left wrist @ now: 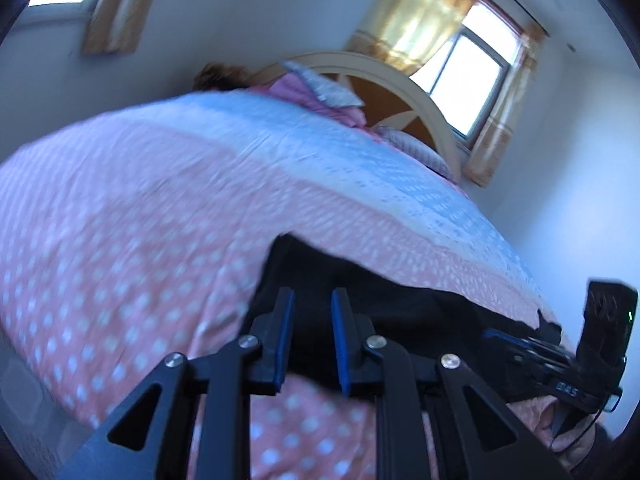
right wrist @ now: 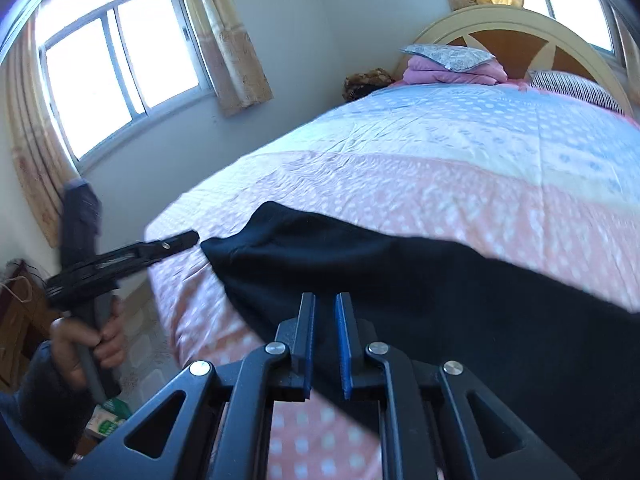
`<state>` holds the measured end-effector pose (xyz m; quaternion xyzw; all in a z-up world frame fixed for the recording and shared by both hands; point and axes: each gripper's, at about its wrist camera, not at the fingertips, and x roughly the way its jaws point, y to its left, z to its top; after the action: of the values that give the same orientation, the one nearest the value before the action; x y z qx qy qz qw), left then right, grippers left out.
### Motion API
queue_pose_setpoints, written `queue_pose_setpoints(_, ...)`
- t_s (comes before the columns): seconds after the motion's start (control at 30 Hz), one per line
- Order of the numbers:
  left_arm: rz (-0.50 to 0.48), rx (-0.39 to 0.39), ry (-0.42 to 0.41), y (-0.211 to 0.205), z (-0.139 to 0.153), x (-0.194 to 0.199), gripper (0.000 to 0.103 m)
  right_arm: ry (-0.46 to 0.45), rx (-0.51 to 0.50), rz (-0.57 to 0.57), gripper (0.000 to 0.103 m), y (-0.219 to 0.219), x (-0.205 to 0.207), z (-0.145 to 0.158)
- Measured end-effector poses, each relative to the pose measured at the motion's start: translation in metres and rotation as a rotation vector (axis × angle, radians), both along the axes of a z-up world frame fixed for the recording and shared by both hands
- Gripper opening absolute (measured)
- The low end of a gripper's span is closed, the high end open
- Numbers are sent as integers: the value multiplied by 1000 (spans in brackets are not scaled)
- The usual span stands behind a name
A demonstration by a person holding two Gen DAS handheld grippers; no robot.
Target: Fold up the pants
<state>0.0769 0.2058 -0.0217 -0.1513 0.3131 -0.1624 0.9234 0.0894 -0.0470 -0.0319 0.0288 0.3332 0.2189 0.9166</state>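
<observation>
Black pants [left wrist: 360, 304] lie flat across the near edge of a bed with a pink dotted and pale blue cover [left wrist: 140, 200]. In the right wrist view the pants [right wrist: 440, 288] stretch from mid-left to the right edge. My left gripper [left wrist: 312, 300] has its blue-padded fingers slightly apart, hovering over the pants' left end; nothing sits between them. It also shows in the right wrist view [right wrist: 188, 240], its tip just left of the pants' end. My right gripper [right wrist: 325, 304] is narrowly open over the pants, empty. It shows at the right in the left wrist view [left wrist: 516, 340].
A cream and brown headboard [right wrist: 516, 32] stands at the far end with folded pink bedding and pillows [right wrist: 452, 64]. Windows with yellow curtains [right wrist: 112, 64] are on the walls. A wooden piece of furniture [right wrist: 20, 312] and a green-white carton [right wrist: 106, 420] sit beside the bed.
</observation>
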Motion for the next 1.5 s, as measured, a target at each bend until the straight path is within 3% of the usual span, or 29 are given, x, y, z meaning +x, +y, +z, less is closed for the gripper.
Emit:
queue_pose_setpoints(0.07,-16,53,2,-19,-2,12,31,65,-5,-15,11,14,22,-13)
queue_pose_setpoints(0.17,-1,112,93,-32,-26,31,32,235,16,-37,11,24,43,-48)
queue_pose_setpoints(0.2,10,130,134,-32,-34,37,32,242,47,-41,11,20,40,-51)
queue_pose_setpoints(0.3,12,125,122,-27,-39,35,32,180,123,-66,11,-5,23,-34)
queue_pose_setpoints(0.4,30,138,129,-29,-34,35,32,30,191,-202,11,-62,-2,5)
queue_pose_setpoints(0.47,60,108,126,-31,-27,32,40,-61,187,-344,12,-112,-17,30)
queue_pose_setpoints(0.5,66,99,116,-36,-22,31,44,-102,168,-424,22,-140,-23,41)
queue_pose_setpoints(0.53,66,96,99,-41,-19,29,54,-136,142,-510,55,-172,-28,52)
queue_pose_setpoints(0.6,40,124,54,-61,-15,28,64,-165,121,-669,95,-227,-34,64)
queue_pose_setpoints(0.63,23,161,36,-73,-15,28,65,-183,128,-763,96,-263,-37,69)
queue_pose_setpoints(0.73,50,253,64,-94,-30,40,67,-112,76,-916,96,-332,-27,67)
queue_pose_setpoints(0.8,87,225,91,-92,-43,46,67,2,-14,-1014,96,-371,-5,53)
queue_pose_setpoints(0.93,63,262,60,-100,-43,42,78,198,-145,-1067,96,-414,43,15)
queue_pose_setpoints(1.07,60,299,57,-107,-46,43,82,297,-188,-1155,95,-454,46,-13)
queue_pose_setpoints(1.13,57,326,53,-111,-46,42,85,368,-234,-1191,87,-469,54,-26)
queue_pose_setpoints(1.2,55,349,54,-115,-47,42,86,402,-189,-1195,86,-477,51,-32)
queue_pose_setpoints(1.27,56,360,58,-117,-48,44,88,425,-182,-1189,74,-482,52,-30)
queue_pose_setpoints(1.33,56,365,60,-117,-48,44,88,428,-193,-1172,25,-482,50,-23)
queue_pose_setpoints(1.4,55,364,57,-117,-48,44,88,428,-160,-1170,10,-486,40,-15)
queue_pose_setpoints(1.5,53,358,56,-116,-48,43,88,347,6,-1120,7,-492,10,2)
